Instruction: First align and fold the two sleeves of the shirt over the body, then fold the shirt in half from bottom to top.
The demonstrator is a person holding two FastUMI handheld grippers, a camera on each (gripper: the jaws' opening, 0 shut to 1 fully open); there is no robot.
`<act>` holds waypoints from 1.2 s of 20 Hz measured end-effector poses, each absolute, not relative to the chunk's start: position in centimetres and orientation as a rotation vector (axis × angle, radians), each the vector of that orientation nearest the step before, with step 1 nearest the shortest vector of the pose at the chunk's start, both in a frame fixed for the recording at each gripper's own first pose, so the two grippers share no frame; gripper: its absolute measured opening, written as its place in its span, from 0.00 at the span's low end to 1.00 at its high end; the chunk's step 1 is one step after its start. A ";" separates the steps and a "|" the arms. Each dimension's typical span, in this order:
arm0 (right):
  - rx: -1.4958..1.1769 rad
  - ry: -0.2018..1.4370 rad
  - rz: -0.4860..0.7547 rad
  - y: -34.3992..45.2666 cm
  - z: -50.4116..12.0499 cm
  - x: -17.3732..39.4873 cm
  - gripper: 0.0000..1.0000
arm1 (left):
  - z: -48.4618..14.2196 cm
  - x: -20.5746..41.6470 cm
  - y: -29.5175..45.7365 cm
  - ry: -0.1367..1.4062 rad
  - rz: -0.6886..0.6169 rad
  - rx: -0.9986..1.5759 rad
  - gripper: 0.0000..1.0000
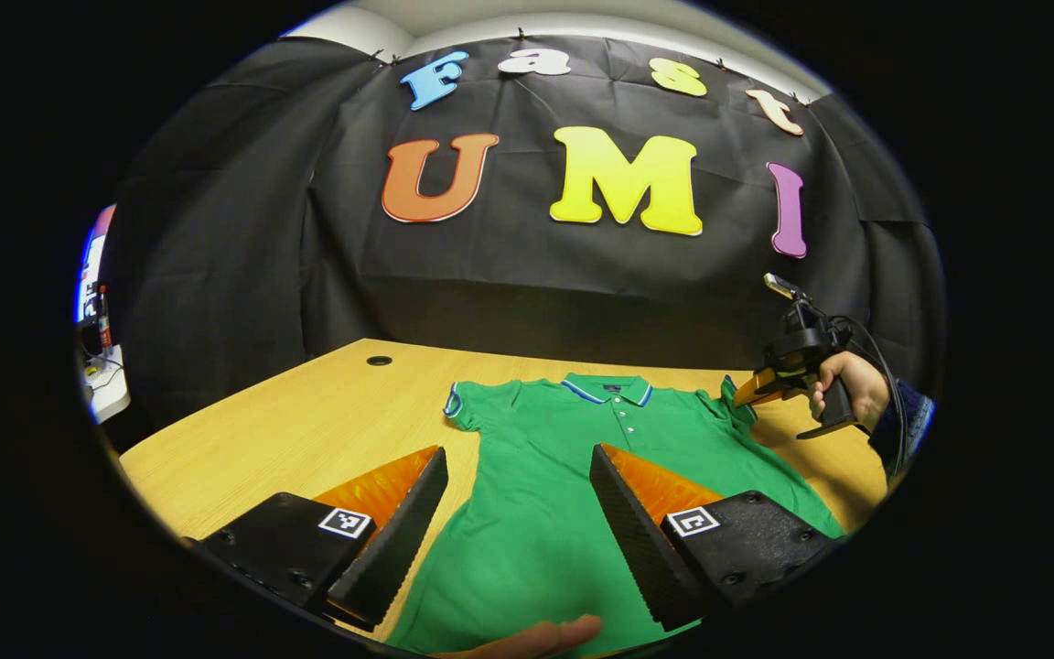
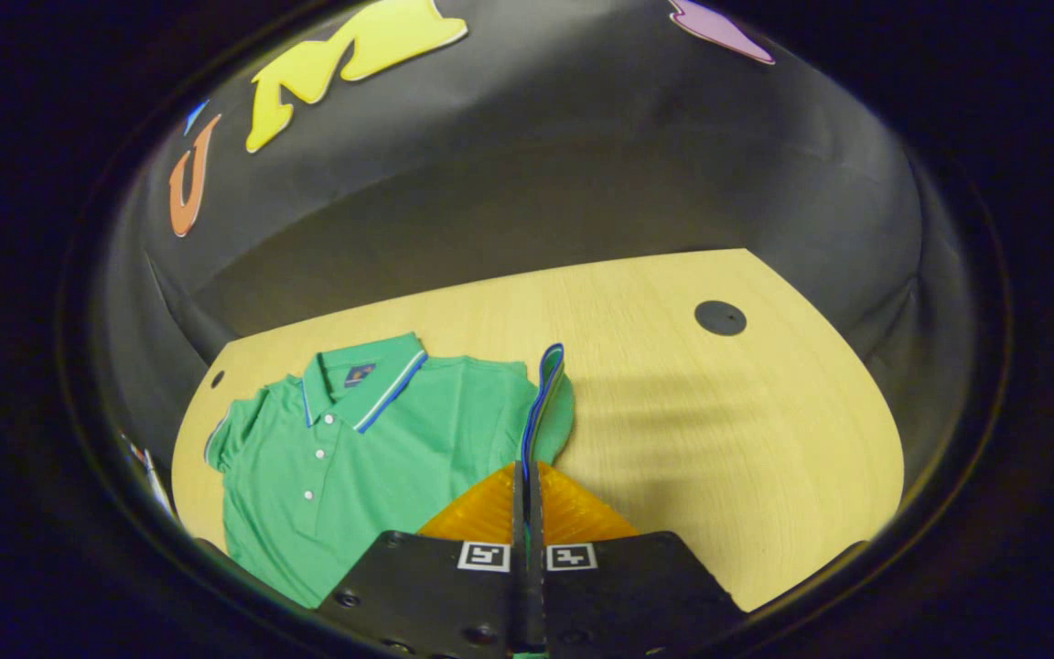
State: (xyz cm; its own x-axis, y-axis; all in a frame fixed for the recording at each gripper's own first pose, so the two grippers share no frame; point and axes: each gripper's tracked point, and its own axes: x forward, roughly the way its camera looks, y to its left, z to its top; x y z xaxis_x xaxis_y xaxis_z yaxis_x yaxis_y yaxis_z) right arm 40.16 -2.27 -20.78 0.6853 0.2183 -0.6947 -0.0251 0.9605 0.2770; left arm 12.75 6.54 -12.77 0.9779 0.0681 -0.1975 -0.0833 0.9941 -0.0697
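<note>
A green shirt [image 1: 545,476] lies flat and face up on the tabletop [image 1: 307,430], collar [image 1: 607,388] toward the far edge and hem toward the near edge. The left gripper [image 1: 518,513] hovers over the shirt's lower body near the near edge, its fingers wide apart with nothing between them, green cloth showing in the gap. A fingertip [image 1: 545,636] shows at the near edge below it. The right gripper [image 2: 527,494] is at the shirt's right side, its fingers pressed together on the right sleeve [image 2: 545,403], whose blue-trimmed cuff stands up from the tabletop. In the left gripper view a hand [image 1: 847,389] holds that gripper beside the sleeve. The left sleeve [image 1: 465,403] lies flat. A dark round hole [image 2: 720,318] sits near the far edge, well apart from the shirt.
</note>
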 end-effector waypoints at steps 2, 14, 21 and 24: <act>0.276 0.801 0.161 -1.0 -19.8 39.8 0.00 | -12.9 12.9 6.9 0.193 0.085 -0.089 1.00; 0.191 0.701 0.353 9.0 -16.1 38.2 0.55 | -14.1 13.3 10.3 0.221 0.145 -0.104 1.00; 0.075 0.369 0.283 6.1 -7.2 32.9 0.96 | -13.5 17.2 14.0 0.234 0.208 -0.078 1.00; 0.077 0.229 0.245 4.0 -3.4 28.1 0.96 | -13.2 19.9 14.2 0.256 0.193 -0.046 1.00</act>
